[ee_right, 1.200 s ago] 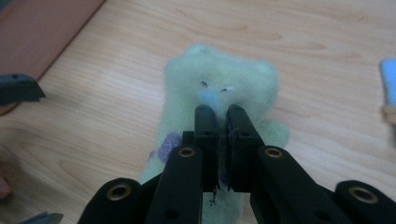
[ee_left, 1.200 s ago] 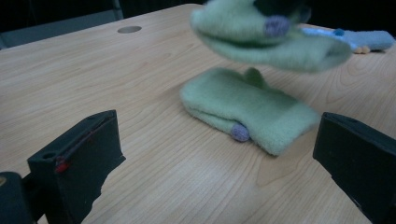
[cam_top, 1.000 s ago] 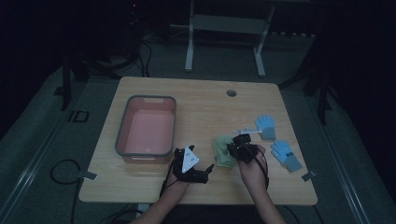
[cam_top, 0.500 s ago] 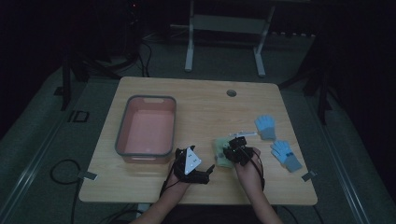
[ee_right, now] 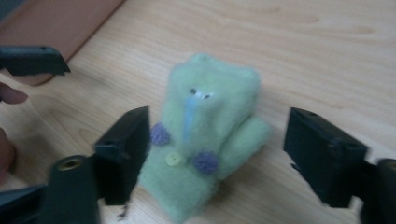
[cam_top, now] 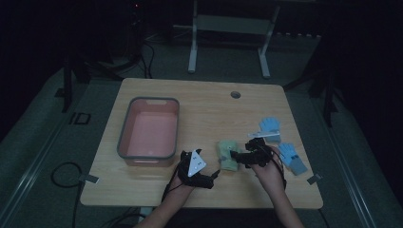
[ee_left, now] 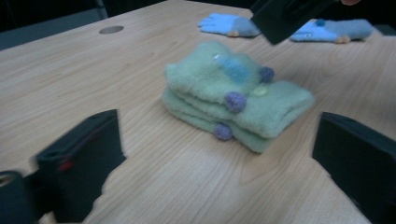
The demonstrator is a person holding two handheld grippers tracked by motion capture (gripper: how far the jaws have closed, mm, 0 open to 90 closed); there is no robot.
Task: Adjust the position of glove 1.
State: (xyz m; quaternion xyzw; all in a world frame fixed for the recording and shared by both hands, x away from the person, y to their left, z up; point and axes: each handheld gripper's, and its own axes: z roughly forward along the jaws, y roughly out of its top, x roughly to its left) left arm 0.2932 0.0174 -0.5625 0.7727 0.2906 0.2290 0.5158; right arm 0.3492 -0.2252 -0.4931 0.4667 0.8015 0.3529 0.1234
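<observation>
Green gloves [cam_top: 228, 154] lie stacked as a pair on the worktop [cam_top: 209, 109], near the front edge, between the two tools. The pink tub [cam_top: 148, 130] sits well off to the left; two blue gloves [cam_top: 269, 126] lie apart at the right.

Right tool [cam_top: 239, 156]: jaws have just been opening and now stand wide. In the right gripper view the pair [ee_right: 205, 135] sits between the jaws, one jaw close beside the left edge of the fabric, the other well clear; no pad presses on it. Reads as a release, the pair left at rest.

Left tool [cam_top: 212, 175]: jaws spread wide, nothing between them. In the left gripper view the pair [ee_left: 233, 93] lies straight ahead, beyond the jaw tips and apart from them.

Key relation: the stack's long axis runs roughly front to back on the worktop, cuffs toward the person. The right tool comes in from the right, crosswise to that axis, and is the nearer. The left tool sits lower left of the pair, pointing right and forward at it.

Pose: both forearms come up from the near edge; right hand [cam_top: 266, 166] low and level, left hand [cam_top: 183, 183] low, tool angled toward the pair.
</observation>
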